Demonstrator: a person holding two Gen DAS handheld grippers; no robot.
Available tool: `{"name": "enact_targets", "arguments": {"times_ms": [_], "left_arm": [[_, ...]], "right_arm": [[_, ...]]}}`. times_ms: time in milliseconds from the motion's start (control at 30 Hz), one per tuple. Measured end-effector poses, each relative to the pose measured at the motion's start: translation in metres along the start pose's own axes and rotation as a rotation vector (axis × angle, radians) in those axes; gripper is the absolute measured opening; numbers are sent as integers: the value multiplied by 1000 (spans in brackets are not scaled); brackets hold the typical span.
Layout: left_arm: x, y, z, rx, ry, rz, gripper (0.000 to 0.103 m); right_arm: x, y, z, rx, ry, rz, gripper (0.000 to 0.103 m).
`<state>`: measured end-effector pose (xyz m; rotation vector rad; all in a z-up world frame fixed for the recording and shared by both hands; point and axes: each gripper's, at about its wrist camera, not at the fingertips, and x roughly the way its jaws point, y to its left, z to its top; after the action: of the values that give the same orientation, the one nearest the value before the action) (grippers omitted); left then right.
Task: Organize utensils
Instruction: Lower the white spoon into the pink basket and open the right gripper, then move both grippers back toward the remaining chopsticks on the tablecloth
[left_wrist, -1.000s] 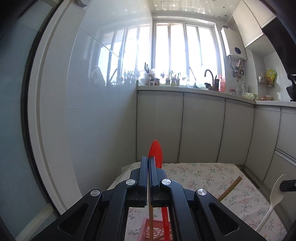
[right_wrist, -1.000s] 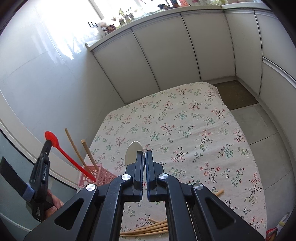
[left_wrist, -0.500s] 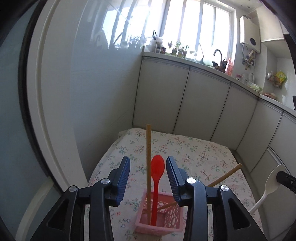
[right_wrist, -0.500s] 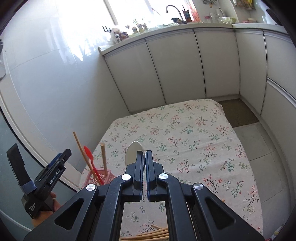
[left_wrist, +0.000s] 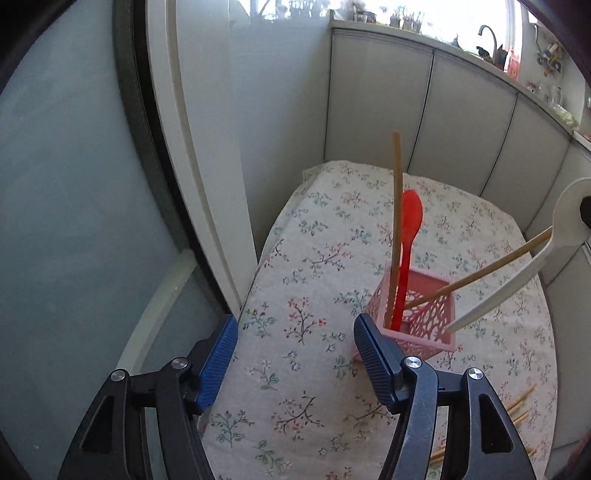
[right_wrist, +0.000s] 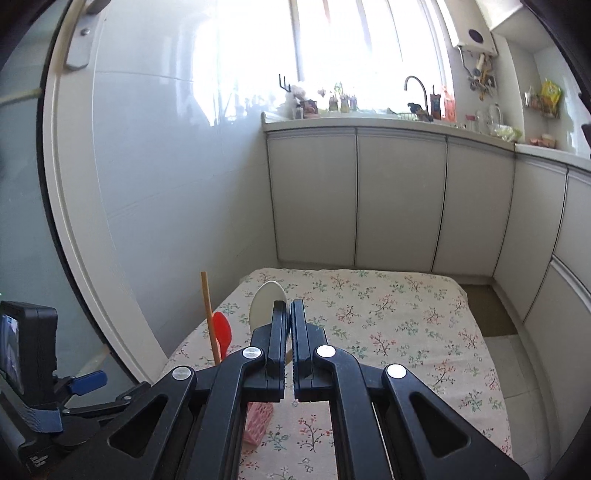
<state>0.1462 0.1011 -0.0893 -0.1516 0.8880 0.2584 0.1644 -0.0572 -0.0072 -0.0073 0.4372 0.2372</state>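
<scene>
A pink perforated holder (left_wrist: 424, 321) stands on the floral tablecloth. It holds a red spoon (left_wrist: 408, 240) and two wooden chopsticks (left_wrist: 397, 221), one upright and one leaning right. My left gripper (left_wrist: 293, 354) is open and empty, just left of and in front of the holder. My right gripper (right_wrist: 289, 314) is shut on a white spoon (right_wrist: 267, 301), bowl up. In the left wrist view that white spoon (left_wrist: 517, 280) hangs with its handle tip just above the holder's right rim. In the right wrist view the holder (right_wrist: 258, 422) is mostly hidden under the gripper.
Several loose chopsticks (left_wrist: 517, 406) lie on the cloth at the front right. The table (right_wrist: 406, 332) sits in a corner, with a glossy wall and a glass door on the left and white cabinets (right_wrist: 399, 199) behind.
My left gripper let go of the red spoon in the holder, opened wide and drew back to the left. My right gripper carried the white spoon left, over the holder.
</scene>
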Motion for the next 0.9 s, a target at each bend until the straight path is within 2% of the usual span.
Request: {"name": "enact_targets", "arguments": {"times_ms": [100, 233, 433, 600, 700, 767, 900], "left_arm": [[7, 2, -5, 8, 26, -11, 68], [16, 1, -9, 21, 56, -18, 69], [19, 0, -4, 26, 61, -33, 70], [18, -4, -3, 39, 60, -41, 71], [15, -7, -3, 49, 57, -44, 73], [13, -8, -3, 53, 55, -47, 74], [9, -12, -5, 64, 55, -73, 77]], "right_arm": [[16, 16, -7, -60, 0, -47, 2], [37, 25, -14, -80, 13, -62, 2], [58, 34, -25, -137, 18, -120, 2], [65, 34, -29, -123, 50, -97, 4], [65, 28, -27, -99, 97, -50, 11], [59, 25, -24, -81, 105, -28, 20], [37, 14, -16, -56, 115, 15, 30]]}}
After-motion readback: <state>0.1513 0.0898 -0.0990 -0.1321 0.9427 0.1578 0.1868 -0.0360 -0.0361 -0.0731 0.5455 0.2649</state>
